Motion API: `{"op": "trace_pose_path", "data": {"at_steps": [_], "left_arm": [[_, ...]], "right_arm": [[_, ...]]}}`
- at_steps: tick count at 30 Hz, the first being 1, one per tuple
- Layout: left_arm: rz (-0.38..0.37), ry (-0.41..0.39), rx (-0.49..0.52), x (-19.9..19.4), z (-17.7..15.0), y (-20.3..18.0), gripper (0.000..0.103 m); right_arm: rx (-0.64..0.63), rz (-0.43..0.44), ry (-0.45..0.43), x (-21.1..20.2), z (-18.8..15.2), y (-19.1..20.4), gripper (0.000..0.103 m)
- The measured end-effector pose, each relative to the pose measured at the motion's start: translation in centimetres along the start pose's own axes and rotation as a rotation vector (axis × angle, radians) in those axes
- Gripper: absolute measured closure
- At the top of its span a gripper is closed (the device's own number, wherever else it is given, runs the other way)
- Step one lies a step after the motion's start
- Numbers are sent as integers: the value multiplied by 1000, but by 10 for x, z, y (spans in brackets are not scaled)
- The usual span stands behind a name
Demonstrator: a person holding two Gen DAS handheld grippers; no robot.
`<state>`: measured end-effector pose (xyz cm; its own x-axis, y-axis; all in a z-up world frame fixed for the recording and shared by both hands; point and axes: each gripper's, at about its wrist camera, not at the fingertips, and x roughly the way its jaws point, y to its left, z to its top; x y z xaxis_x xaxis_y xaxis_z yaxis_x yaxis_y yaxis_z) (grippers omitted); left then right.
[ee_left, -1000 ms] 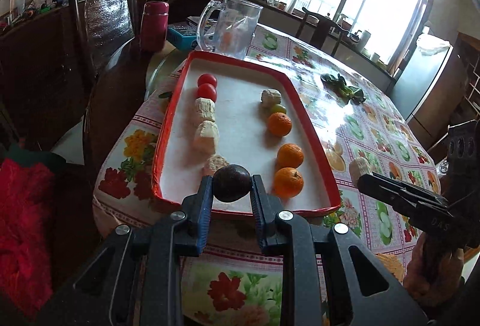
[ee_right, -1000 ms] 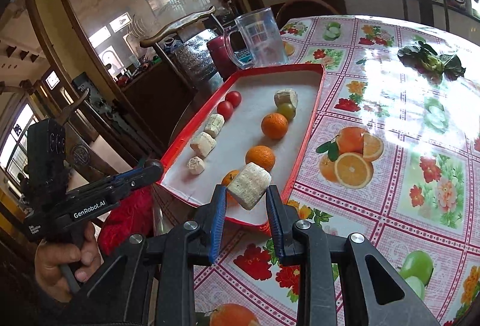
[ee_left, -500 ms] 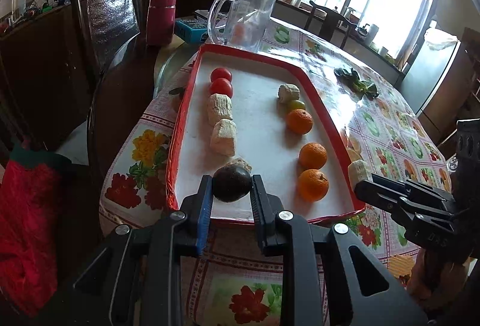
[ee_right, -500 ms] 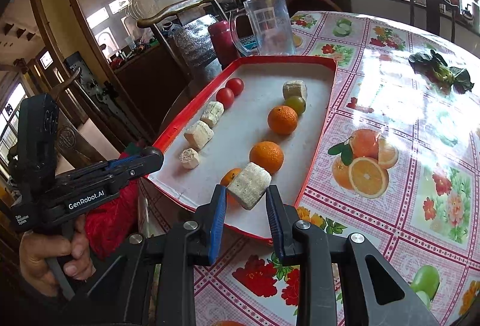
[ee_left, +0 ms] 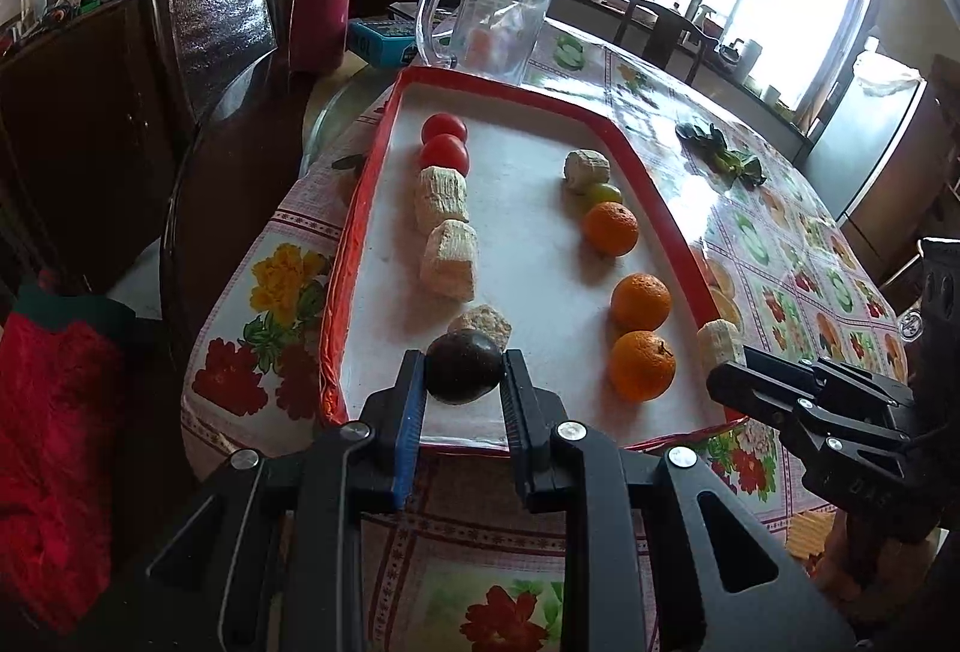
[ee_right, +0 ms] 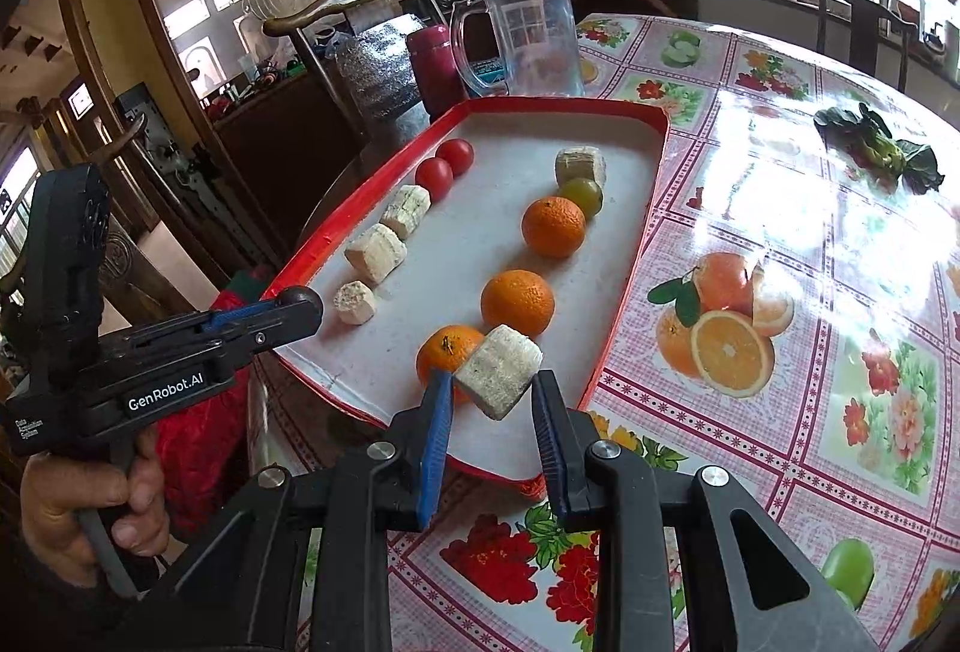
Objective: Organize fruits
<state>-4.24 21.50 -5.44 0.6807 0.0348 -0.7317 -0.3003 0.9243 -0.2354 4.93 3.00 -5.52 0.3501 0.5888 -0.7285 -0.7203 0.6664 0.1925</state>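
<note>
A red-rimmed white tray (ee_left: 366,208) (ee_right: 636,232) holds two rows of fruit. The left row has two red tomatoes (ee_left: 444,141) and pale cut chunks (ee_left: 450,259); the right row has a chunk, a green fruit (ee_left: 603,193) and three oranges (ee_left: 641,301) (ee_right: 517,302). My left gripper (ee_left: 463,370) is shut on a dark round fruit (ee_left: 463,367) above the tray's near left end. My right gripper (ee_right: 493,382) is shut on a pale cut chunk (ee_right: 498,370) over the tray's near right corner, by the nearest orange (ee_right: 447,355).
A clear plastic jug (ee_left: 492,21), a maroon flask (ee_left: 318,18) and a blue box (ee_left: 381,39) stand beyond the tray. Leafy greens (ee_right: 876,147) lie on the flowered tablecloth to the right. A wooden chair (ee_left: 204,27) stands at the table's left.
Both grippers have moved forward toward the tray with their loads still held. The tray looks nearer and larger in both views.
</note>
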Motion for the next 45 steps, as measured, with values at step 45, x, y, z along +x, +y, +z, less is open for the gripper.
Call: {"op": "trace_pose_path", "data": {"at_steps": [45], "left_arm": [[59, -29, 114, -20, -13, -22, 42]], "right_arm": [[-111, 83, -42, -39, 14, -19, 35]]}}
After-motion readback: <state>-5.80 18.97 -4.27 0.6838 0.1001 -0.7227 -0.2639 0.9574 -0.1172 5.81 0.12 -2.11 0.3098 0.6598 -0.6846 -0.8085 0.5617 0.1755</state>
